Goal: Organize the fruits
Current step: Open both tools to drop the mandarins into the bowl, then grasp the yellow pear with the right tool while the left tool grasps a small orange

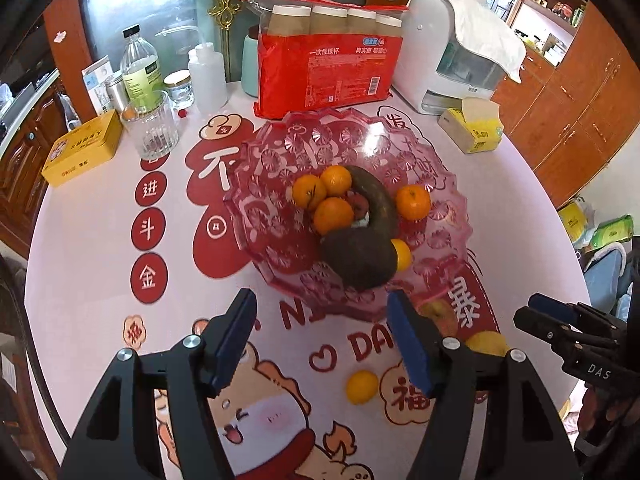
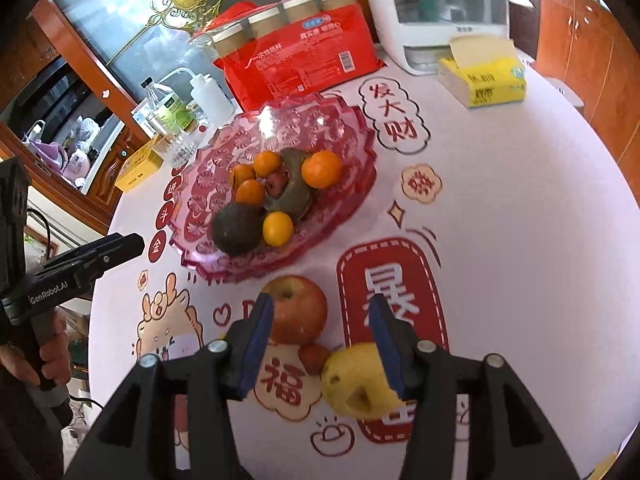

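Observation:
A pink glass fruit plate (image 1: 440,184) (image 2: 352,128) holds several tangerines (image 1: 413,202) (image 2: 321,169), a dark avocado (image 1: 360,258) (image 2: 235,229), a dark curved fruit (image 1: 378,196) and small red fruits (image 2: 277,181). On the table in front of it lie a red apple (image 2: 298,308), a yellow pear (image 2: 358,380), a small red fruit (image 2: 314,358) and a small yellow citrus (image 1: 361,387). My left gripper (image 1: 322,336) is open and empty, near the plate's front rim. My right gripper (image 2: 320,338) is open above the apple and the pear.
At the back stand a red pack of paper cups (image 1: 328,60), a white appliance (image 1: 452,48), a yellow tissue box (image 2: 482,76), bottles (image 1: 140,68), a glass (image 1: 152,128) and a yellow tin (image 1: 84,148). The round table's edge curves at left and right.

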### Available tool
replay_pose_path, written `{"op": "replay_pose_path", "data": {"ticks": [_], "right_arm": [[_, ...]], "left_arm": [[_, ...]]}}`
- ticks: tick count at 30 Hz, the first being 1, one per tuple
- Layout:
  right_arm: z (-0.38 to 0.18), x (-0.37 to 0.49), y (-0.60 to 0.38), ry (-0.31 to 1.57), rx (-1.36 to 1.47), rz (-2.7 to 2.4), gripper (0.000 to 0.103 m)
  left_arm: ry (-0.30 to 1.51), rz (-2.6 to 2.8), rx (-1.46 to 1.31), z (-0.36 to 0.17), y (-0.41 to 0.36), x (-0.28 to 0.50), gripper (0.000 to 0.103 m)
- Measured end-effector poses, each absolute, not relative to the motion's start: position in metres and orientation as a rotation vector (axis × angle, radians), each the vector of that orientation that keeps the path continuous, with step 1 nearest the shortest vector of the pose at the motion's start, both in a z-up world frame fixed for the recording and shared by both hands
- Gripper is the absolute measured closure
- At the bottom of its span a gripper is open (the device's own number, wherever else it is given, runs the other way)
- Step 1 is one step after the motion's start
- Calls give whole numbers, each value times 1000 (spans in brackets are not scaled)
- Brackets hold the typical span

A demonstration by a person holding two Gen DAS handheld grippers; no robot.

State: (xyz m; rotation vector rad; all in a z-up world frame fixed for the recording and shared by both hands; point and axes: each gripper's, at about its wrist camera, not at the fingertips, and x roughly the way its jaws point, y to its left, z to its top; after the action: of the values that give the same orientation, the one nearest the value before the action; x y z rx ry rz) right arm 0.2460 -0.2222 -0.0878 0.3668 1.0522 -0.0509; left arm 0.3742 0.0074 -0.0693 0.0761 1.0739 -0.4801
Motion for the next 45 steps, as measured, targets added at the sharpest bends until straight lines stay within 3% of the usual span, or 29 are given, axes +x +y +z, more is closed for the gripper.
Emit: {"op": "replay_pose_path", "data": {"ticks": [7, 18, 33, 45], "right_arm": [[-102, 226, -231, 1118, 432, -42, 47], [-132, 211, -240, 1249, 488, -45, 33], [-179, 223, -232, 1424, 477, -21, 31], [-193, 241, -230, 1493, 426, 13, 30]], "left_arm": [[1086, -446, 81, -75, 3, 351, 37], [1173, -422, 57, -108, -1, 323, 37], [1266, -352, -12, -163, -7, 310, 37], [1312, -344, -40, -190, -20, 321, 56]]}}
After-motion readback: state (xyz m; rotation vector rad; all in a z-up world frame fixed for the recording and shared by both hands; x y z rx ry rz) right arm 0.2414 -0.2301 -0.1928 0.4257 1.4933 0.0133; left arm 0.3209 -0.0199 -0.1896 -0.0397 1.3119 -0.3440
